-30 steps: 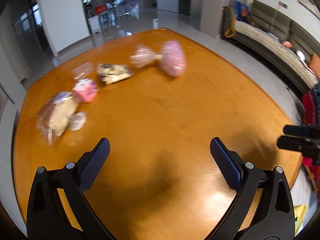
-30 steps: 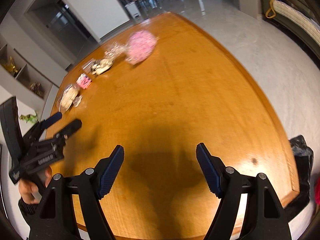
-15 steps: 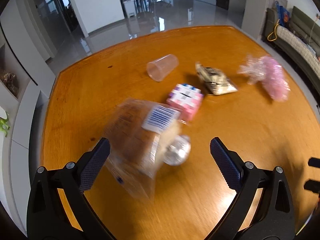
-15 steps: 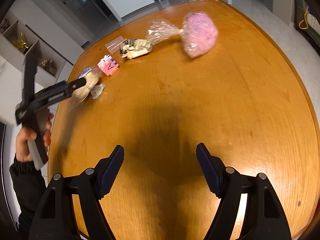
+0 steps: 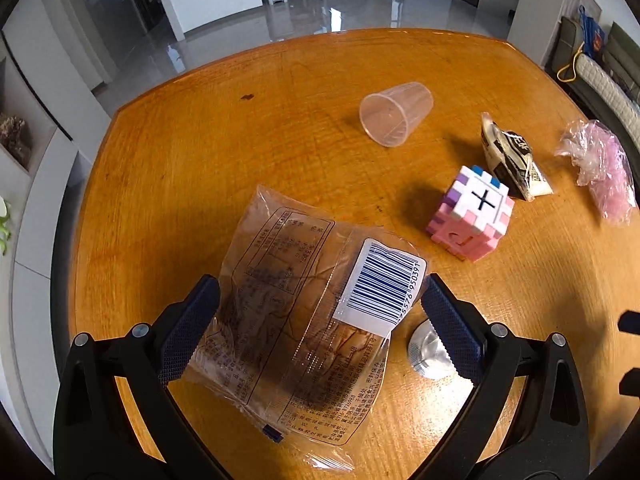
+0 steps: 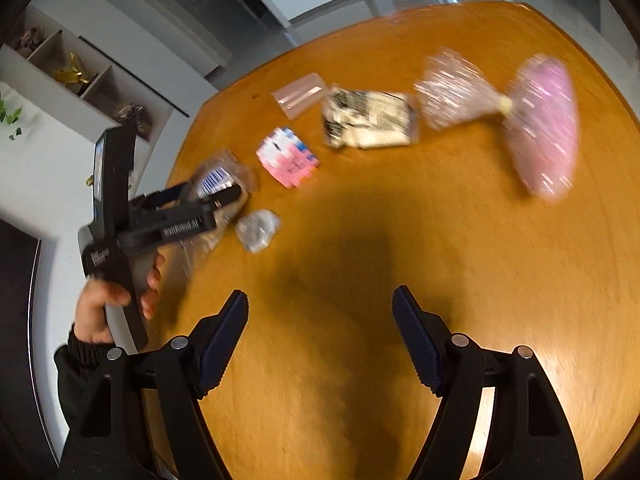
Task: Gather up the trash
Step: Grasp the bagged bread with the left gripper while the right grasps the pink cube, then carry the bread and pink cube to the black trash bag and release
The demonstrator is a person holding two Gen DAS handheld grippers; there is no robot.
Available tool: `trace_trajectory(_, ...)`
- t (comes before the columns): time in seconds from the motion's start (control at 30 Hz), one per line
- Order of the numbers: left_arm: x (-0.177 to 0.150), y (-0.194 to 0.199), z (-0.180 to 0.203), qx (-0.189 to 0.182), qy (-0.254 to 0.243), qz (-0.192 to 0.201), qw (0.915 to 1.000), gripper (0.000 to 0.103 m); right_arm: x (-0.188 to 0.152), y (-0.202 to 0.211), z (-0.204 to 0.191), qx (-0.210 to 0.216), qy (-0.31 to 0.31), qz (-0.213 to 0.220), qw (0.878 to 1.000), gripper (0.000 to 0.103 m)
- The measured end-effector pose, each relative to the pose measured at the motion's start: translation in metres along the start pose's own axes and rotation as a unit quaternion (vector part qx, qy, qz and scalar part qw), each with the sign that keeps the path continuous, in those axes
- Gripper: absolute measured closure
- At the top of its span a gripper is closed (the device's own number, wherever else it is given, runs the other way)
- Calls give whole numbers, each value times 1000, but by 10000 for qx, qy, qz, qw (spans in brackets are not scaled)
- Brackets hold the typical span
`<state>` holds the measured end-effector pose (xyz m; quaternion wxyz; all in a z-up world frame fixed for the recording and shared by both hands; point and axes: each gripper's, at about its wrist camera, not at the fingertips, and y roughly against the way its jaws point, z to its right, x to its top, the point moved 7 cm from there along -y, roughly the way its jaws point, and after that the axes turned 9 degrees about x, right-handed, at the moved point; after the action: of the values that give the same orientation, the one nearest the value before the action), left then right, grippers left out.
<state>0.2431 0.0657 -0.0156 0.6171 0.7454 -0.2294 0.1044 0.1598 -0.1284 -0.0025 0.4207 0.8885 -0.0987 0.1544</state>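
Observation:
My left gripper is open, its fingers either side of a clear bread bag with a barcode label lying on the orange table. A small silver foil cup lies by the right finger. Beyond are a pink puzzle cube, a clear plastic cup on its side, a black-and-white wrapper and a pink plastic bag. My right gripper is open and empty over bare table. The right wrist view shows the left gripper over the bread bag.
A sofa stands beyond the table's right side. White shelving lines the wall to the left. The table's left edge is close to the bread bag. The floor beyond is shiny tile.
My left gripper has swung left and moved down until its fingers straddle the bread bag. My right gripper has moved forward toward the row of trash. Both stay open.

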Motion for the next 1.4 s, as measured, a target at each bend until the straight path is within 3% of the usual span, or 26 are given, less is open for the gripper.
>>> trace_trajectory(0.13,-7,-7,-12,-181,137,-76,9997,6,31,-29,-25,-111,464,-125,9988,28)
trace_trajectory(0.3,-14,-14,-21,-472,418,-155,9979,7,65,-71,-41,-703,966,-239,9926,28)
trace_trajectory(0.4,-19,-10,-23,-459,470,-97,9978,12,81,-93,-43,-1096,1139,-228,9872,28)
trace_trajectory(0.5,-28,-2,-29,-522,512,-72,9973,16,90,-105,-39,-1197,1107,-165,9865,28)
trace_trajectory(0.57,-36,1,-32,-537,521,-71,9972,17,92,-111,-39,-1341,1233,-156,9831,42)
trace_trajectory(0.6,-40,3,-33,-573,511,-53,9970,17,91,-113,-39,-1397,1336,-204,9809,58)
trace_trajectory(0.8,-52,14,-43,-729,787,-7,9942,17,66,-78,-41,-1062,1212,-57,9869,60)
trace_trajectory(1.03,-67,51,-25,-816,738,262,9936,17,17,-24,-40,-973,1262,126,9871,60)
trace_trajectory(1.4,-105,123,71,-1375,178,609,9885,17,-80,76,2,-1279,1165,530,9835,59)
